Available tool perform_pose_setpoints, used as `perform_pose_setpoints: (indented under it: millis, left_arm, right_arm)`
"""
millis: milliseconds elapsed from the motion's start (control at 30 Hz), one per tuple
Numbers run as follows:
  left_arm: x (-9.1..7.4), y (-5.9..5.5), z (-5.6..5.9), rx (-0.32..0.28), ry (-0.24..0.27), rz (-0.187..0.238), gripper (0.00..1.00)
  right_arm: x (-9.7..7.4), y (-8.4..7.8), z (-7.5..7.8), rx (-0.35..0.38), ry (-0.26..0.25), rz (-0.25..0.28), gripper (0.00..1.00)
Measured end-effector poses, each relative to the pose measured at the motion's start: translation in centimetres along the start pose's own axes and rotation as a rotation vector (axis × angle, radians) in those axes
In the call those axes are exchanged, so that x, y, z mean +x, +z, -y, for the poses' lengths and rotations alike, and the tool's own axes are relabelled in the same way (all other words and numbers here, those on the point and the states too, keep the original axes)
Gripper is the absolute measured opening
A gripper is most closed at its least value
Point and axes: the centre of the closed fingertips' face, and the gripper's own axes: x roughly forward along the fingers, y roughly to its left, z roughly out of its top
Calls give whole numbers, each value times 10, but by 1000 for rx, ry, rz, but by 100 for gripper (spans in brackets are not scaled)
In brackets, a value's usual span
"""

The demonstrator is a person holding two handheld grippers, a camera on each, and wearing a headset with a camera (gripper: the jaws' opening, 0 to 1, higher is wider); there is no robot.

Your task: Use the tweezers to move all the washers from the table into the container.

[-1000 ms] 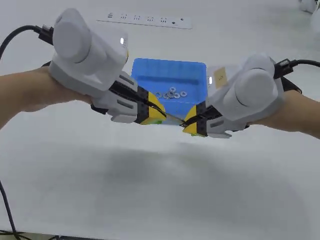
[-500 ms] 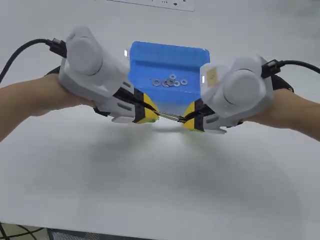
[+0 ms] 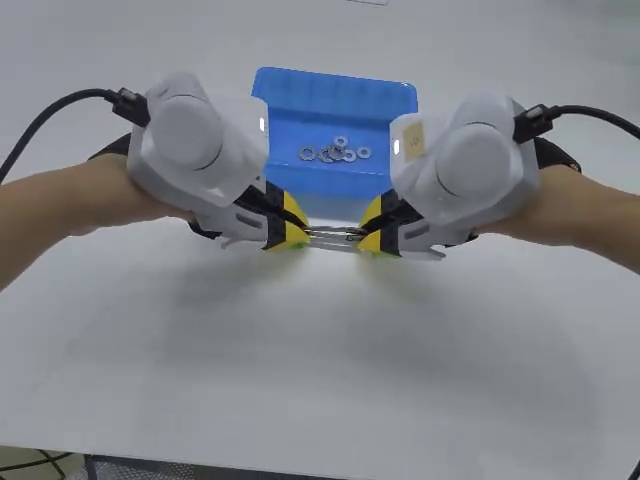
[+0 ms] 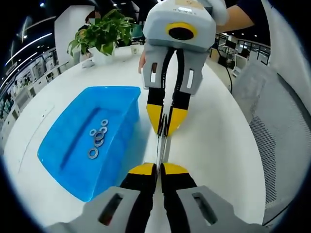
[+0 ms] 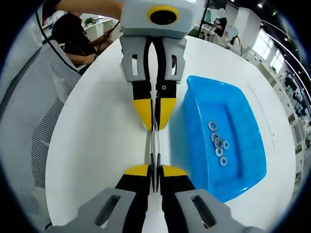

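The left gripper (image 4: pixel 158 170) has its yellow-tipped jaws drawn narrow, pinching one end of the tweezers (image 4: pixel 160 148), a thin metal strip that runs straight ahead from it. The right gripper (image 5: pixel 155 171) is likewise closed down to a slit on the other end, so the tweezers bridge the short gap between the two and the grippers face each other tip to tip. In the head view the pair are held low over the white surface (image 3: pixel 300 380), left gripper to the left and right gripper to the right, with a forearm behind each and a black cable trailing from each body. Just beyond the tweezers, on the side away from the person, stands the blue container (image 3: pixel 300 105), a shallow rectangular tray resting on the surface. The washers (image 3: pixel 335 153) lie inside it in a small loose cluster near the middle of its floor, several touching or overlapping. Farther off, the left gripper view shows a potted plant (image 4: pixel 99 34) at the far edge of the surface.
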Motion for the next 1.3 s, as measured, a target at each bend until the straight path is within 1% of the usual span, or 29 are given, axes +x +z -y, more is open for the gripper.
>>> perform_pose_setpoints:
  millis: [133, 267, 533, 633, 733, 800, 933, 1000, 1067, 1100, 1133, 1167, 1233, 1300]
  left_arm:
    - [0, 1, 1, 0, 1, -3, 9]
    - [1, 1, 1, -2, 2, -8, 9]
    - [3, 2, 1, -16, 2, -10, 9]
    - [3, 3, 0, -25, 4, -10, 9]
    - [4, 4, 2, -59, -7, -4, 11]
    - [4, 4, 2, -51, -8, -5, 12]
    - [5, 4, 2, -54, -7, -10, 12]
    - [5, 3, 2, -63, -5, -8, 12]
    - [5, 3, 2, -81, -5, 2, 14]
    - [4, 4, 3, -103, -6, 13, 15]
    - [4, 5, 4, -163, -12, 31, 16]
    - [4, 5, 4, -190, -14, 39, 17]
    - [4, 4, 2, -185, -6, 41, 17]
    - [3, 4, 4, -186, 3, 41, 18]
  right_arm:
    - [0, 0, 0, 33, 13, 19, 10]
    - [1, 1, -2, 11, 9, 12, 10]
    - [1, -1, -2, 5, -4, 7, 11]
    - [1, -2, -1, 13, -10, 6, 11]
    - [1, -2, -2, 10, -16, 4, 11]
    - [1, -2, -2, 20, -16, 2, 12]
    - [0, -1, -4, 33, -15, 3, 14]
    - [0, -1, -4, 46, -18, 14, 14]
    - [-1, -1, -5, 97, -22, 44, 15]
    - [-1, 0, -5, 130, -30, 65, 16]
    - [-1, 0, -5, 150, -37, 82, 16]
    - [-2, 0, -5, 171, -42, 99, 17]
    - [-2, 1, -5, 241, -53, 151, 18]
    - [-3, 1, -6, 252, -63, 161, 20]
